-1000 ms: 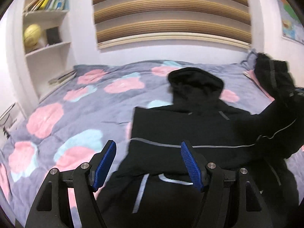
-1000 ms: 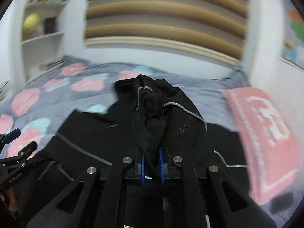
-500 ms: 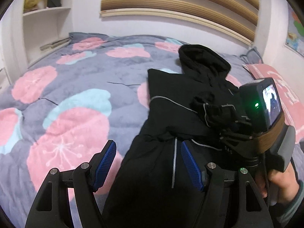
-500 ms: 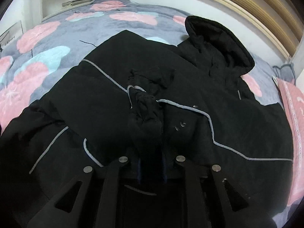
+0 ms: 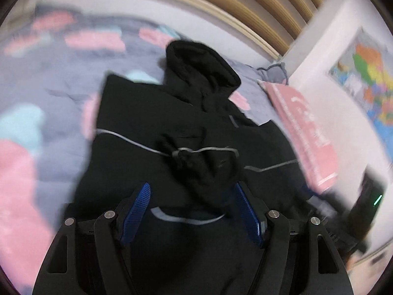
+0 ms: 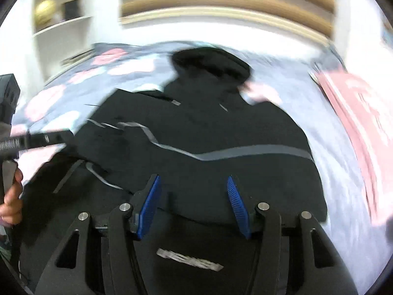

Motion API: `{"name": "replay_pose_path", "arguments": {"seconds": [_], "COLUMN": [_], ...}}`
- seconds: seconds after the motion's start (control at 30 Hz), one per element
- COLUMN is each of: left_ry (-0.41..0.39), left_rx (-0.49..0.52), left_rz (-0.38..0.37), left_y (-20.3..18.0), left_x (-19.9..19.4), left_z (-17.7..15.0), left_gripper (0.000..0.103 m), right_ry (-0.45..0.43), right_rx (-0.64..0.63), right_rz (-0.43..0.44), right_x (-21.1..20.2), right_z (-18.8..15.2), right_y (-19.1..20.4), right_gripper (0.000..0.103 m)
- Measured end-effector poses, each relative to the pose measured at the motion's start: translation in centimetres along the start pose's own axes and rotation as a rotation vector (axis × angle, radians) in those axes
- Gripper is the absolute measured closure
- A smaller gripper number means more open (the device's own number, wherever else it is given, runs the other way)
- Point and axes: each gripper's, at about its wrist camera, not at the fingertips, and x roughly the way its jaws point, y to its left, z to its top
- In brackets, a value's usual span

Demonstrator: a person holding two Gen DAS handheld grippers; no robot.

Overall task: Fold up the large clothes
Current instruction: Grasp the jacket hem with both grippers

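Bed point(image 5: 44, 113) with grey quilt, pink and pale blue flower print, fills most of both views; frames motion-blurred. Slatted wooden headboard point(image 6: 221, 12) behind it, white shelf unit point(image 6: 61, 24) at far left with a yellow ball point(image 6: 45, 12) on it. Pink pillow point(image 5: 304, 132) along the bed's right edge; colourful map poster point(image 5: 368, 78) on the right wall.

Black hooded jacket point(image 5: 152, 127) lies spread on the quilt, hood point(image 5: 199, 61) toward the headboard, thin grey reflective piping point(image 6: 245, 151) running across the body. A sleeve point(image 5: 203, 169) is folded in over the chest, cuff bunched near the middle of the garment.

Left gripper point(image 5: 191, 209): blue pads stand wide apart, pointing down at the jacket; the sleeve end lies in line with the gap, but the pads are not pressing on it. In the right wrist view it shows at the left edge with a person's hand point(image 6: 11, 204) on its handle.

Right gripper point(image 6: 194, 204): jaws opening, roughly half spread, over the lower jacket body; only flat black cloth seen through the gap, nothing gripped.
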Motion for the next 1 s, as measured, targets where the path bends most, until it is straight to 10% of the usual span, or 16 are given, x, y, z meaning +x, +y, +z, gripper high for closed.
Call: {"name": "replay_pose_path", "arguments": {"seconds": [0.2,0.27,0.33,0.57,0.77,1.0], "left_ry": [0.081,0.102,0.099,-0.093,0.064,0.01], "left_rx": [-0.078,-0.024,0.045,0.055,-0.119,-0.128], "left_rz": [0.009,0.087,0.139,0.154,0.204,0.139], "left_y": [-0.1,-1.1,-2.4,-1.5,6.7,8.3], "left_x": [6.0,8.0,8.7,1.7,4.5,4.2], "left_z": [1.2,1.7,2.3,6.2,3.5,2.7], "left_gripper": [0.032,0.068,0.08,0.082,0.082,0.08], "right_ry": [0.034,0.032,0.03,0.098,0.163,0.188], "right_rx": [0.11,0.122,0.127,0.137,0.186,0.106], "right_rz": [-0.01,-0.017,-0.032,-0.033,-0.001,-0.089], "right_x": [0.6,0.3,0.0,1.2,7.4,10.5], "right_z": [-2.2,-2.1,-1.6,1.5,2.0,0.5], "right_y": [-4.4,-5.1,-5.5,-7.5,-6.8,-4.9], "right_gripper": [0.045,0.045,0.045,0.044,0.039,0.036]}}
